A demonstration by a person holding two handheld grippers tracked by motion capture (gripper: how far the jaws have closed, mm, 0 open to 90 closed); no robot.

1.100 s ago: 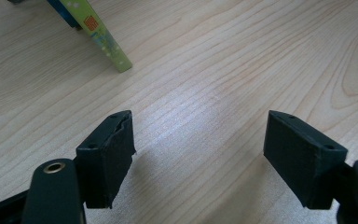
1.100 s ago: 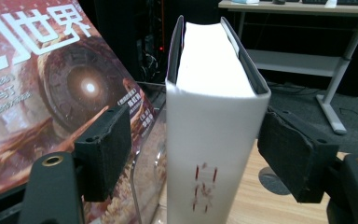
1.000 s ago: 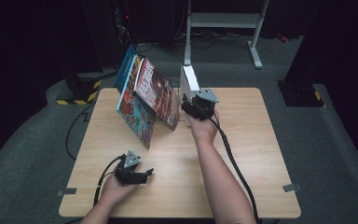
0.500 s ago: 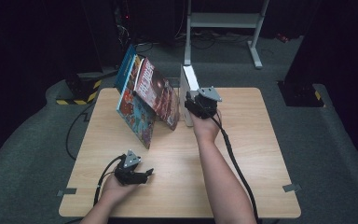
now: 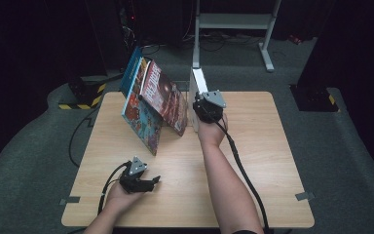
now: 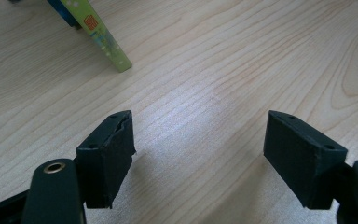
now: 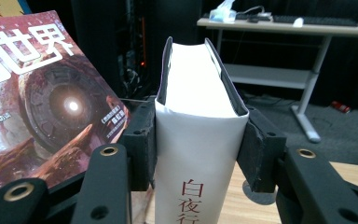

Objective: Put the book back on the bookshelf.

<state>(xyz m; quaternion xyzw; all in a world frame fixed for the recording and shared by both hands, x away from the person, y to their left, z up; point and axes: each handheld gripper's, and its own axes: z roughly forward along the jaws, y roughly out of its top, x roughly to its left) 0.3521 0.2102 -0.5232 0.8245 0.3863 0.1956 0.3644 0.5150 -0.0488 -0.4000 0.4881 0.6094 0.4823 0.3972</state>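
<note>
White book: it stands upright (image 7: 198, 140) near the table's far edge, spine toward you, just right of the leaning books; in the high view it is the pale block (image 5: 198, 87) ahead of your right hand.

Right gripper: your right gripper (image 7: 198, 147) has its jaws either side of the spine, and they have just been closing. The left pad lies against the cover and the right pad meets the other cover, so I read it as clamped on the book (a light grip, by the look of it). Taking it low across the spine lets you lift or steer the book without it fanning open.

Leaning books: the red-and-black cover (image 7: 51, 102) tilts toward the white book, its lower corner close to your left jaw. They prop each other up (image 5: 156, 105), which is probably why the white one stands apart as the easy one to take.

Left gripper: your left gripper (image 6: 198, 156) waits near the table's front edge (image 5: 137, 180), fingers wide apart with only bare wood between them. It seems parked there to stay clear of the right arm's path.

Table: the wooden table (image 5: 253, 161) gives you open space to the right of the white book, likely the safest side to carry it.

Risk: pulling left could knock the tilted stack over.
</note>
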